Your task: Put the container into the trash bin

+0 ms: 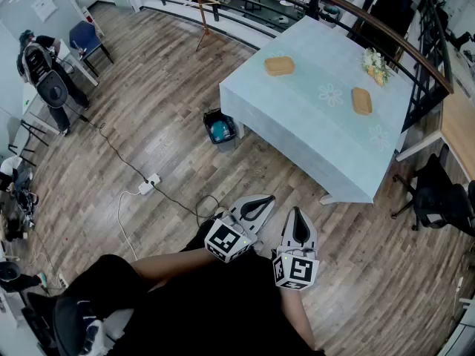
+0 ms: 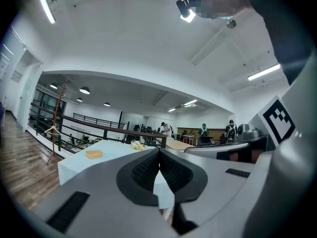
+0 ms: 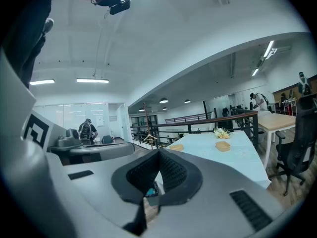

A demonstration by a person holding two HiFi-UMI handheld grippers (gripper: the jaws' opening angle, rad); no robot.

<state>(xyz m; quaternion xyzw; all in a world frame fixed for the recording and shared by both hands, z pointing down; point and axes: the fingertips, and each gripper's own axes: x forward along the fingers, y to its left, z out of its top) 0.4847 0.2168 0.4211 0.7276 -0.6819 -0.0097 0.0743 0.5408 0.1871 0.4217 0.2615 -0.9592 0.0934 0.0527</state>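
Observation:
Two tan containers lie on the table with the light blue cloth (image 1: 326,136): one (image 1: 279,66) near its far left corner, the other (image 1: 361,100) toward the right. A small dark trash bin (image 1: 220,128) with something teal inside stands on the floor at the table's left side. My left gripper (image 1: 267,199) and right gripper (image 1: 297,212) are held close to my body, well short of the table. Both are shut and hold nothing. In the right gripper view, both containers (image 3: 176,147) (image 3: 223,146) show beyond the jaws (image 3: 159,155). In the left gripper view, one container (image 2: 93,154) shows left of the jaws (image 2: 159,155).
A bunch of flowers (image 1: 376,65) stands at the table's far edge. A power strip with a cable (image 1: 148,184) lies on the wooden floor to the left. A black office chair (image 1: 438,199) is at the right. A person (image 1: 44,73) stands far left by blue chairs. A railing (image 1: 356,13) runs behind the table.

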